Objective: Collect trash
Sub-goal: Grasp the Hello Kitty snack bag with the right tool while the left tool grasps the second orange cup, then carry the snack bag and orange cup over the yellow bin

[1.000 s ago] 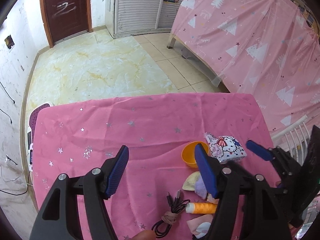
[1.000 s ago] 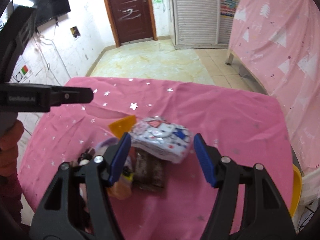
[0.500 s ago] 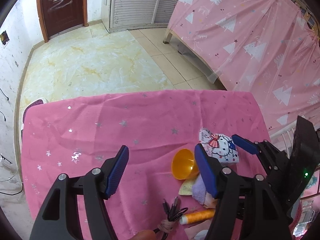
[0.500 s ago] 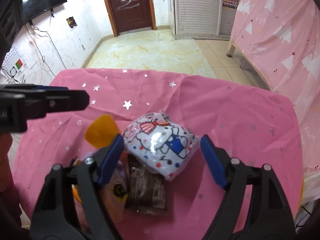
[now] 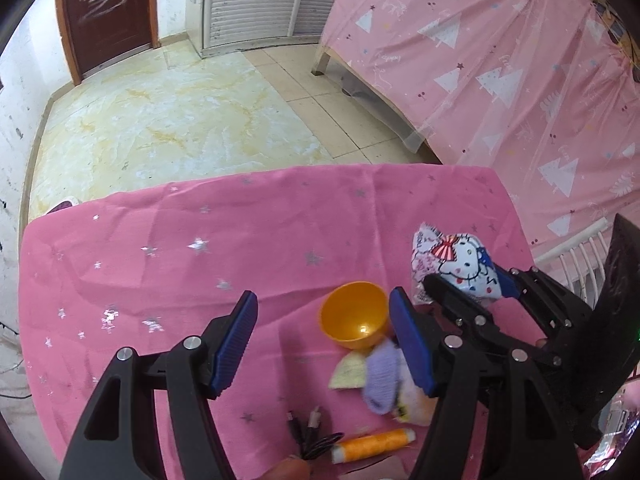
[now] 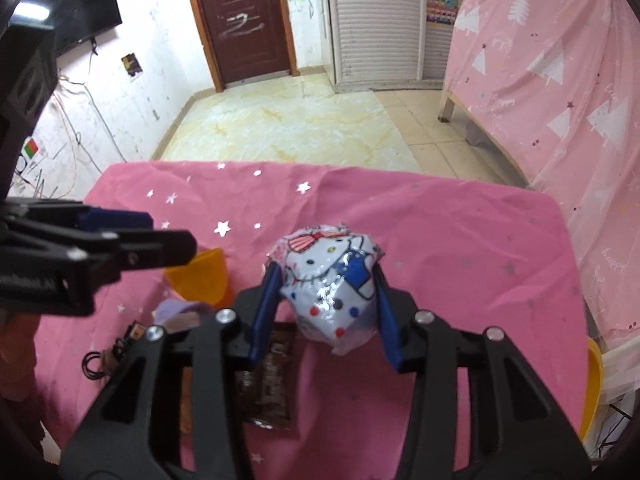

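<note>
Cartoon-print packet (image 6: pixel 330 276) sitting between the blue pads of the right gripper (image 6: pixel 326 312), jaws closing on its crinkled sides and pressing in, above the pink tablecloth (image 6: pixel 460 248). Likely the pick-up step of gathering trash. Risking a slip: puffy, shiny film squeezing out from the pads if clamped only at the lower end, or bursting if pinched hard. Lying just beneath and nearer, a dark brown wrapper (image 6: pixel 266 384), probably trash too. Hovering to the left, the left gripper (image 5: pixel 324 340), jaws standing apart and holding nothing, over an orange bowl (image 5: pixel 354 320). Crowding that side: a purple sock-like cloth (image 5: pixel 382 380), an orange thread spool (image 5: pixel 374 444), a coiled black cable (image 5: pixel 316 440). Possibly snagging these on a careless lift.
</note>
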`<move>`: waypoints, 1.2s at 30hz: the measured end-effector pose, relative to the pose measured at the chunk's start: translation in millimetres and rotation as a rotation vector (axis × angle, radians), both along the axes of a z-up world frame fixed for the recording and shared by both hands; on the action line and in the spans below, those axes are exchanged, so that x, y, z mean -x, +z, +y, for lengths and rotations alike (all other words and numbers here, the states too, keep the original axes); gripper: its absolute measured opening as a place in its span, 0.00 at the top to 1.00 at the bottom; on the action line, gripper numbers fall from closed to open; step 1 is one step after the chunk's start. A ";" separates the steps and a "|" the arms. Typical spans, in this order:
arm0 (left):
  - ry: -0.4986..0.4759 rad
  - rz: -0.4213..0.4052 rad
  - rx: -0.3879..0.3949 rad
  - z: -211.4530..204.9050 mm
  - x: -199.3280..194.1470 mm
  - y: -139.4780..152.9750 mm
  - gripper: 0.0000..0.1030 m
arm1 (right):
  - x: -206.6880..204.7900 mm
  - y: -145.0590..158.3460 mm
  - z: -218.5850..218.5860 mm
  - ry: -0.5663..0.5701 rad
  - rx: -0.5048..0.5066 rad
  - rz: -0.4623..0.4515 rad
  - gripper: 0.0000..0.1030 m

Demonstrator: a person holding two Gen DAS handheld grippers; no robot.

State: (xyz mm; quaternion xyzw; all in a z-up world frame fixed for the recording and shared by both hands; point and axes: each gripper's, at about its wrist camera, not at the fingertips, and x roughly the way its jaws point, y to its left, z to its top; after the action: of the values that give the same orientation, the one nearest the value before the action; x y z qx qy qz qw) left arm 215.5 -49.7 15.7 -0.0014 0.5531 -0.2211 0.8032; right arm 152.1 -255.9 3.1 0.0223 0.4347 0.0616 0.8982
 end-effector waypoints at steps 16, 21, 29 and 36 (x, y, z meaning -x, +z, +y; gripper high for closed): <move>-0.033 0.055 -0.052 -34.6 4.6 -22.2 0.57 | 16.6 5.2 -40.4 -0.078 -0.035 -0.029 0.58; -0.027 0.045 -0.074 -41.2 5.1 -25.6 0.65 | 22.3 5.0 -52.2 -0.088 -0.040 -0.037 0.58; -0.009 0.000 -0.078 -54.0 6.1 -6.0 0.65 | 35.7 8.1 -77.5 -0.130 -0.061 -0.065 0.58; -0.066 -0.044 -0.067 -89.6 18.9 20.1 0.65 | 52.3 9.3 -113.7 -0.186 -0.081 -0.084 0.58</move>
State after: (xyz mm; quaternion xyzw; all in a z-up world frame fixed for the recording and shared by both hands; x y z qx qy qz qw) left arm 196.7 -139.3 35.8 0.0489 0.5421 -0.2288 0.8071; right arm 99.8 -369.6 12.4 0.0963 0.3901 -0.0039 0.9157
